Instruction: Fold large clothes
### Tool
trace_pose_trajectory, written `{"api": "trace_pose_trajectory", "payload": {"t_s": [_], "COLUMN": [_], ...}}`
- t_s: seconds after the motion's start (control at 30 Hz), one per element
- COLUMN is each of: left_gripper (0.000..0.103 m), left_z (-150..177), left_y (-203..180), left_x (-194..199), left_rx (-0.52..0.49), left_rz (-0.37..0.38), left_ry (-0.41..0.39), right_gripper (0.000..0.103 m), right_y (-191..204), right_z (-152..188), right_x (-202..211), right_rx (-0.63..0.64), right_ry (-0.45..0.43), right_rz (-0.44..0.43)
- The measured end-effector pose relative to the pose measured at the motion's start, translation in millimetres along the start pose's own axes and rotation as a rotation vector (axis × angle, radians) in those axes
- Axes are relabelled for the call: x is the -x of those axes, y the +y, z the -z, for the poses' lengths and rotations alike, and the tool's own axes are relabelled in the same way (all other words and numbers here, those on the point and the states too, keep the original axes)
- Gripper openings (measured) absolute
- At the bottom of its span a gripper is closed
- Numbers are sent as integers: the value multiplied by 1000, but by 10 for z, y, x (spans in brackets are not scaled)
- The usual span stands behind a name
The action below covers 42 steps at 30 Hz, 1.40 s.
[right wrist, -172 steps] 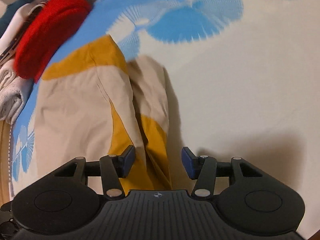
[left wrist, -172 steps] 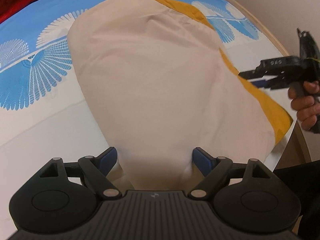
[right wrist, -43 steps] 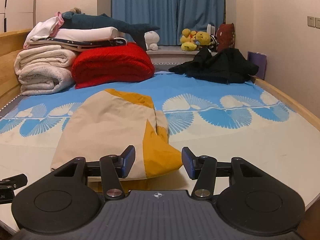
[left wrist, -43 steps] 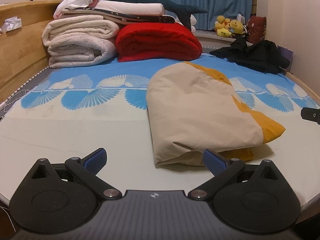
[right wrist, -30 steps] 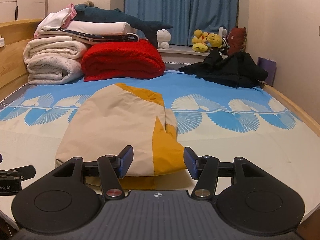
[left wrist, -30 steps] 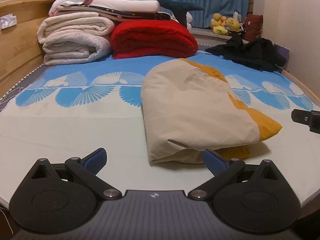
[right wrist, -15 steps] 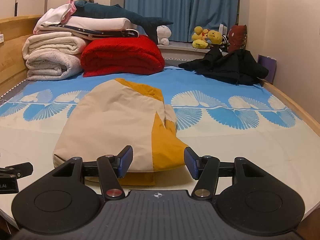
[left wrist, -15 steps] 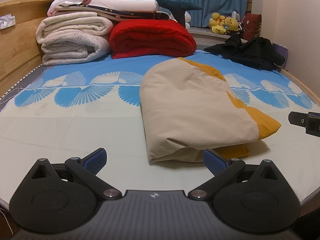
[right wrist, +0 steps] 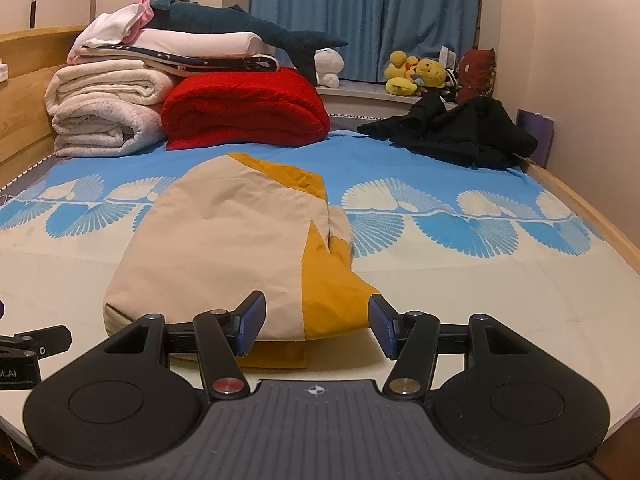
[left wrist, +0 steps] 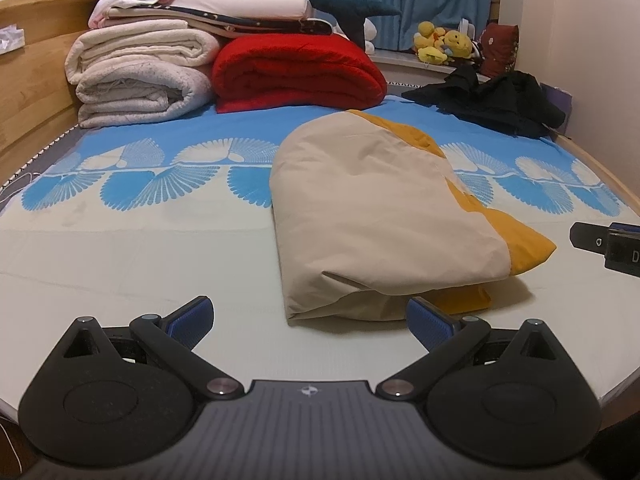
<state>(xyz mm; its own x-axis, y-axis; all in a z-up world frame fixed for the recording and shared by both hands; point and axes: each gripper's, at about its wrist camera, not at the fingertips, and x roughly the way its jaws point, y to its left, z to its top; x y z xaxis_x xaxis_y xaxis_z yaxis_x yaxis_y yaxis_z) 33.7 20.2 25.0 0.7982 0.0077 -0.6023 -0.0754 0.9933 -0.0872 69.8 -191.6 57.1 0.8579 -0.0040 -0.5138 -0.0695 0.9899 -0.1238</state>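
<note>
A folded beige and mustard-yellow garment point(left wrist: 380, 208) lies on the bed, near its front edge; it also shows in the right wrist view point(right wrist: 240, 248). My left gripper point(left wrist: 310, 318) is open and empty, just in front of the garment's near fold, apart from it. My right gripper point(right wrist: 316, 320) is open and empty, in front of the garment's yellow corner. The right gripper's tip point(left wrist: 600, 240) shows at the right edge of the left wrist view. The left gripper's tip point(right wrist: 36, 344) shows at the left edge of the right wrist view.
The bed sheet point(left wrist: 120, 248) is cream with a blue fan pattern. At the back stand rolled white blankets point(left wrist: 140, 76), a red blanket point(left wrist: 296, 72), a plush shark point(right wrist: 240, 28) and a black garment heap point(left wrist: 492, 100). Wooden bed rails run along both sides.
Both grippers rose from close over the garment to a low level view across the bed. In the last second they have drifted only slightly; the garment lies still.
</note>
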Motion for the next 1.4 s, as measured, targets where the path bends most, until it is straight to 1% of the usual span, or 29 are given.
{"api": "trace_pose_trajectory", "payload": {"t_s": [1.4], "left_gripper": [103], "left_z": [5], "left_y": [-53], "left_x": [-19], "left_rx": [-12], "left_rz": [14], "left_ry": [-5], "right_gripper": [59], "right_y": [27], "right_z": [40], "right_x": [-9], "right_rx": [15], "right_ry": [3], "right_rz": [-9]}}
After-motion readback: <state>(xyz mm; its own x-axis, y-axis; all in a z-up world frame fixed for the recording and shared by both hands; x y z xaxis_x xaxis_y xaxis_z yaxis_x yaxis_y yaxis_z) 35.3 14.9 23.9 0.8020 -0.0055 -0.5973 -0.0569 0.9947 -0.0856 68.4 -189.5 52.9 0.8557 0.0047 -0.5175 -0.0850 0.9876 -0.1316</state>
